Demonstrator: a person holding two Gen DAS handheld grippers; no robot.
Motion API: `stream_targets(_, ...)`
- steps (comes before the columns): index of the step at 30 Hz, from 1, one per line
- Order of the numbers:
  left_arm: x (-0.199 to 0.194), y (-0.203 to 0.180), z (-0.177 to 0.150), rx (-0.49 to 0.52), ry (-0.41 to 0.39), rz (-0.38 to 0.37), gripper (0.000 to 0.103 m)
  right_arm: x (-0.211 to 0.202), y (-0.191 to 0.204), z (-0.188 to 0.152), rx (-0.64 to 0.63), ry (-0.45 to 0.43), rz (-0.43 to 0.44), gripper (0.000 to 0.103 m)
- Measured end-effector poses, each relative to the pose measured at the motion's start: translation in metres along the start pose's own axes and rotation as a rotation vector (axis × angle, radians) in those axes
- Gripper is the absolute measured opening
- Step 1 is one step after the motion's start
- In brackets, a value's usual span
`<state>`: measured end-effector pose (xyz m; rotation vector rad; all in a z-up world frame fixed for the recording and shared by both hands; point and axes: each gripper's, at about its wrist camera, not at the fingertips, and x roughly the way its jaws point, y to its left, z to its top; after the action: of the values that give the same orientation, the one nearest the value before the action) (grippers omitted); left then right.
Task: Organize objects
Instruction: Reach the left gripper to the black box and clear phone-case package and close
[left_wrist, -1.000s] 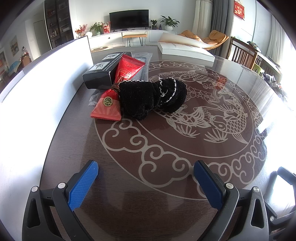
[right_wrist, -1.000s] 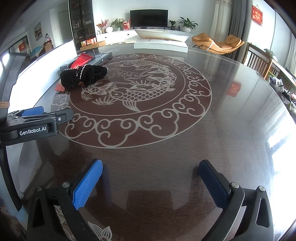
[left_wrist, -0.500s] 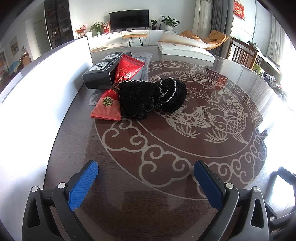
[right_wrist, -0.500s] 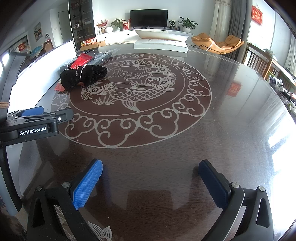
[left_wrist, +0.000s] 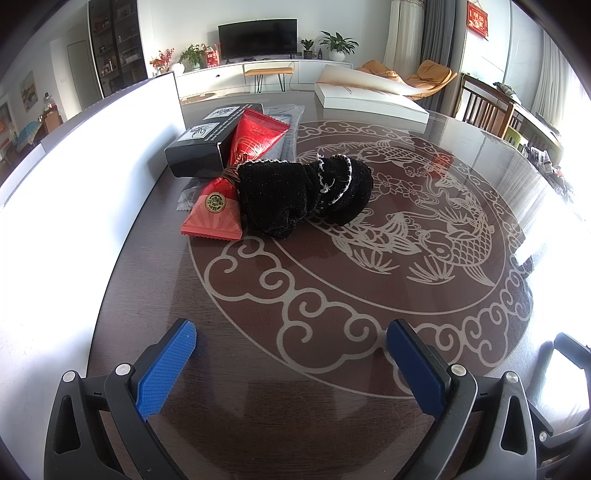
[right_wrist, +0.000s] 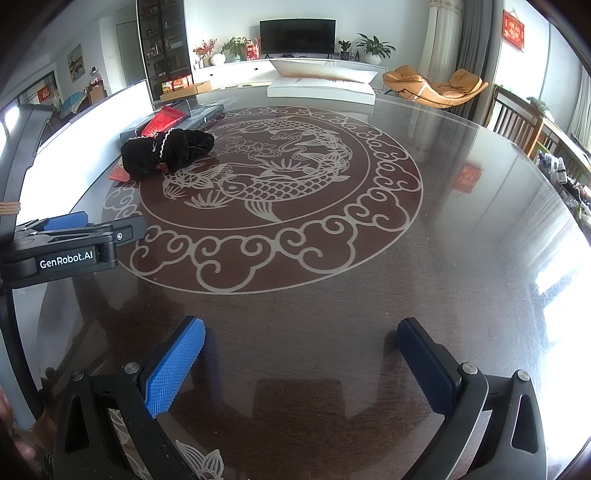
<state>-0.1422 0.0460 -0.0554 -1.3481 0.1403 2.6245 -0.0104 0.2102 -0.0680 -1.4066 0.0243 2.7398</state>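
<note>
- Under both grippers spreads a dark round table (left_wrist: 332, 424) with a pale koi-and-cloud medallion; its glossy top fills most of both wrist views.
- At 9 o'clock in the left wrist view, a white panel (left_wrist: 74, 184) runs along the table's edge.
- At 12 o'clock, a white flat box (left_wrist: 369, 101) lies at the table's far side.
- At 11 o'clock in the left wrist view sits the cluster of objects: a black box (left_wrist: 199, 147) lies farthest back.
- Black knitted socks (left_wrist: 295, 192) with a pale trim lie bundled just in front of the black box, overlapping a red packet (left_wrist: 216, 219) and a second red packet (left_wrist: 255, 138) that leans on the box.
- Left gripper (left_wrist: 290, 365) hovers near the table, blue pads spread wide, holding nothing, well apart from the cluster.
- Right gripper (right_wrist: 301, 365) likewise stands spread wide and empty; the cluster lies far off at its 10 o'clock.
</note>
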Motion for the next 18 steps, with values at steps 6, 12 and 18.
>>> stream_targets(6, 0.000, 0.000, 0.000, 0.000, 0.000, 0.000, 0.103, 0.000, 0.000, 0.000, 0.000, 0.000, 0.000, 0.103)
stream_targets(12, -0.012, 0.006, 0.003, -0.046, 0.032, -0.035, 0.103, 0.000, 0.001, 0.000, -0.002, -0.001, 0.003, 0.103)
stream_targets(18, -0.033, 0.023, 0.077, 0.005, -0.090, -0.073, 0.103, 0.000, 0.001, 0.000, -0.003, -0.002, 0.003, 0.103)
